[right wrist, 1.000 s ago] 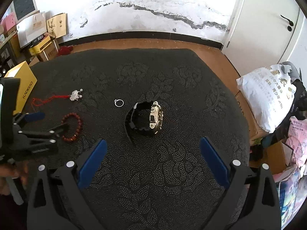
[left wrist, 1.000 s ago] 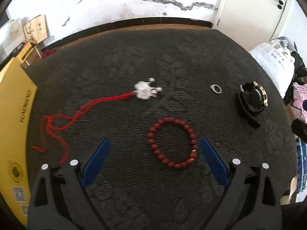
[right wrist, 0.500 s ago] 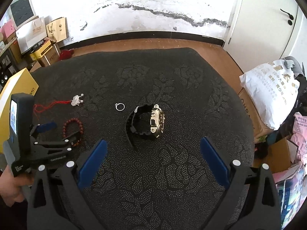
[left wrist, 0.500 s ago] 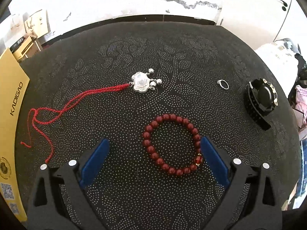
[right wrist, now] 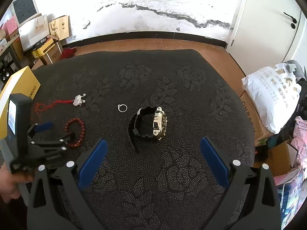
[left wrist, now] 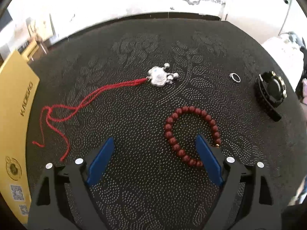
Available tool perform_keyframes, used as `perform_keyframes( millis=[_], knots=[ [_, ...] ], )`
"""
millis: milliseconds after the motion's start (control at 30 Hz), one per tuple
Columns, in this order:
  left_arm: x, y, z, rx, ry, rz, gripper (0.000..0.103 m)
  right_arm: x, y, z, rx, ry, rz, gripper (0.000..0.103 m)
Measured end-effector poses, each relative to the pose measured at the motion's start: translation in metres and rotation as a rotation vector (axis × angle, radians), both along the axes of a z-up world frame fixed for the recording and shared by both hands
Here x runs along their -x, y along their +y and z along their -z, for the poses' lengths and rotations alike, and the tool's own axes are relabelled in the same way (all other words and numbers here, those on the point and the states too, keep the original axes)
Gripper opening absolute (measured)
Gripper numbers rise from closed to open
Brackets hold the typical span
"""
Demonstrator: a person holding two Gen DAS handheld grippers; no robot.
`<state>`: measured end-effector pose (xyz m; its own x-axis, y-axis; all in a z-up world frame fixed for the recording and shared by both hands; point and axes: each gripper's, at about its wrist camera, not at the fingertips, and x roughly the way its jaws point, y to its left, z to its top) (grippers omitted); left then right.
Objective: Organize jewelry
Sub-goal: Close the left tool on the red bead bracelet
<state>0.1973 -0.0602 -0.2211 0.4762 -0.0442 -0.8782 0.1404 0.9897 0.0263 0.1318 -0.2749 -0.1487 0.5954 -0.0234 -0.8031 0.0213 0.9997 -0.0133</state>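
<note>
Bracelet (left wrist: 191, 136) now sits across my left hand-held gripper (left wrist: 155, 153), near the desk's (left wrist: 153, 191) front edge; closer than a second ago, jaws closing (nothing gripped yet). Right hand-held gripper (right wrist: 153, 153) hangs open, empty.

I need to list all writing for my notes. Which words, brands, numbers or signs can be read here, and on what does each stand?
"KADIGAO": yellow box, along its side; partly cut off in the right wrist view.
QR codes and round logo on the same box: too small to read.
White sack: printed characters, too blurred.
Paper bags by the wall: logos only, unreadable.
Brown carton: letters partly hidden.
</note>
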Motion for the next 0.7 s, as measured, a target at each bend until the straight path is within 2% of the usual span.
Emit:
perform_keyframes(
  millis=[67, 100, 133, 167, 200, 233, 267, 300, 367, 533, 700],
  knots=[
    [0.002, 0.001, 0.0, -0.001, -0.018, -0.01, 0.083, 0.0, -0.001, 0.001, -0.002, 0.0, 0.004, 0.094],
    [0.003, 0.0, -0.001, 0.0, -0.024, 0.002, 0.073, 0.0, -0.002, 0.001, -0.007, 0.0, 0.008, 0.094],
    [0.006, -0.002, -0.003, -0.005, -0.041, 0.015, 0.054, -0.001, -0.004, 0.001, -0.013, 0.0, 0.012, 0.094],
    [0.008, -0.003, -0.005, -0.004, -0.048, 0.028, 0.045, -0.001, -0.005, 0.001, -0.018, 0.0, 0.017, 0.094],
    [0.009, -0.004, -0.007, -0.013, -0.051, 0.034, 0.028, -0.001, -0.006, 0.001, -0.023, -0.002, 0.022, 0.094],
    [0.009, -0.004, -0.007, -0.017, -0.053, 0.034, 0.019, -0.002, -0.007, 0.001, -0.027, -0.002, 0.025, 0.094],
    [0.009, -0.001, -0.007, -0.013, -0.052, 0.025, 0.015, -0.002, -0.007, 0.001, -0.029, 0.0, 0.027, 0.094],
    [0.007, 0.002, -0.008, -0.008, -0.047, 0.01, 0.007, -0.003, -0.007, 0.002, -0.029, 0.004, 0.028, 0.094],
    [0.004, 0.007, -0.009, 0.026, -0.029, -0.005, 0.007, -0.005, -0.007, 0.005, -0.032, 0.012, 0.027, 0.094],
    [-0.002, 0.012, -0.017, 0.042, 0.001, -0.03, 0.007, -0.012, -0.008, 0.008, -0.025, 0.021, 0.032, 0.094],
    [0.01, 0.011, -0.059, 0.033, -0.103, 0.013, 0.007, -0.024, -0.019, 0.021, -0.032, 0.06, 0.083, 0.094]
  ],
)
